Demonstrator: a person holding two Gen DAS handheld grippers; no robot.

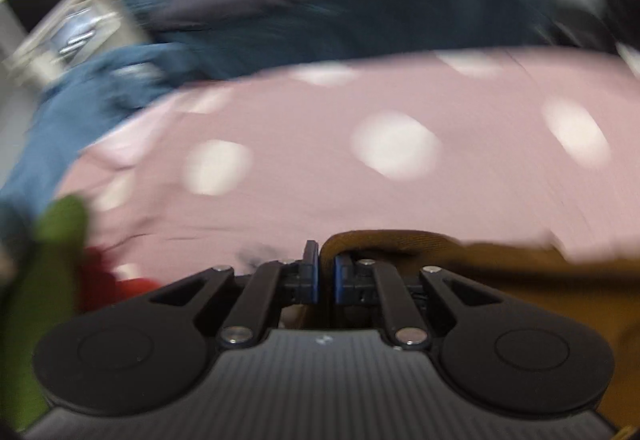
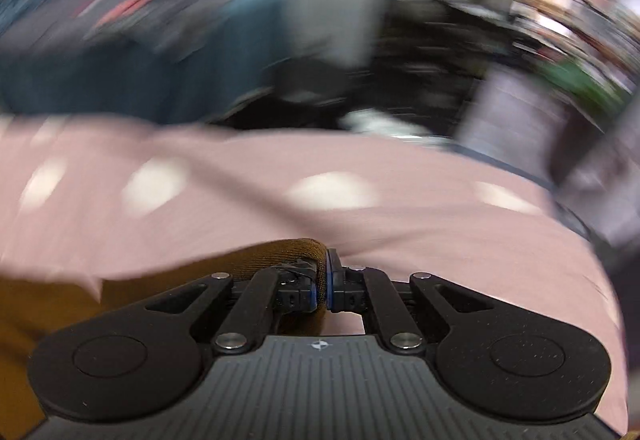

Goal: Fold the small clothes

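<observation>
A mustard-brown garment [image 1: 540, 272] hangs between my two grippers above a pink sheet with white dots [image 1: 320, 159]. My left gripper [image 1: 326, 268] is shut on one edge of the garment, which runs off to the right. In the right wrist view my right gripper [image 2: 322, 280] is shut on the garment's other edge [image 2: 260, 256], and the cloth runs off to the left. The pink dotted sheet [image 2: 400, 224] lies below. Both views are blurred by motion.
Blue and dark cloths [image 1: 240, 31] are piled beyond the sheet's far edge. A green cloth [image 1: 48, 280] and a red one [image 1: 116, 284] lie at the left. Dark furniture and cluttered shelves [image 2: 520, 39] stand past the sheet on the right.
</observation>
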